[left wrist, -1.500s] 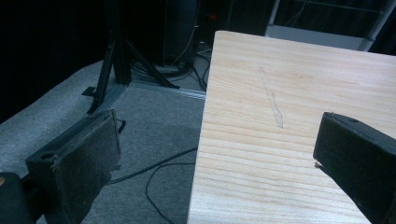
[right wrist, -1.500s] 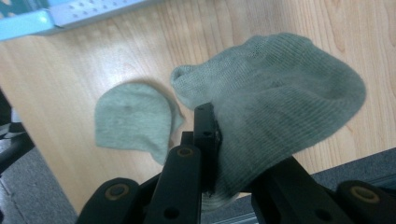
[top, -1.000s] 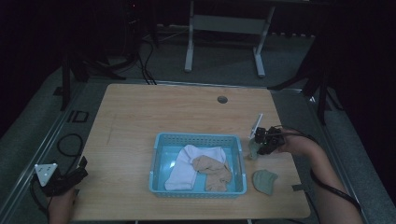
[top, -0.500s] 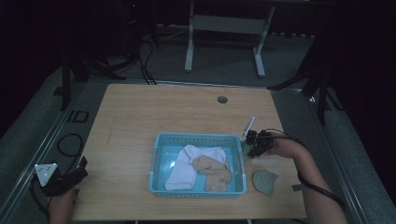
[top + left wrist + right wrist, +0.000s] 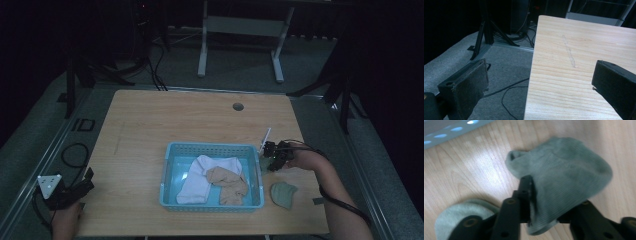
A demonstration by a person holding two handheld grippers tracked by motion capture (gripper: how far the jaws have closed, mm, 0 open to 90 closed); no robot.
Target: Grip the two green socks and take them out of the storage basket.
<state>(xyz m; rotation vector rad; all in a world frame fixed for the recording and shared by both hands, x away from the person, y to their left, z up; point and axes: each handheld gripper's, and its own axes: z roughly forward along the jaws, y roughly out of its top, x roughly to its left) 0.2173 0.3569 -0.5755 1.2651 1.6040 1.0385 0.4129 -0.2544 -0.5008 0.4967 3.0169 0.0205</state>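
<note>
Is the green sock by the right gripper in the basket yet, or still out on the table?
Out. The green sock lies on the table beside the blue basket, between the right gripper's jaws.

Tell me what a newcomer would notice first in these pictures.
First the light blue basket near the front of the wooden table, holding a white sock and a tan sock. Then the right gripper right of the basket, a grey-green sock between its jaws, which have just been opening.

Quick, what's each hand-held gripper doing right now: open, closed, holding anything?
Left hand-held gripper: open, nothing between its jaws.
Right hand-held gripper: jaws have just been opening, with a grey-green sock between them; whether they grip it cannot be told.
</note>
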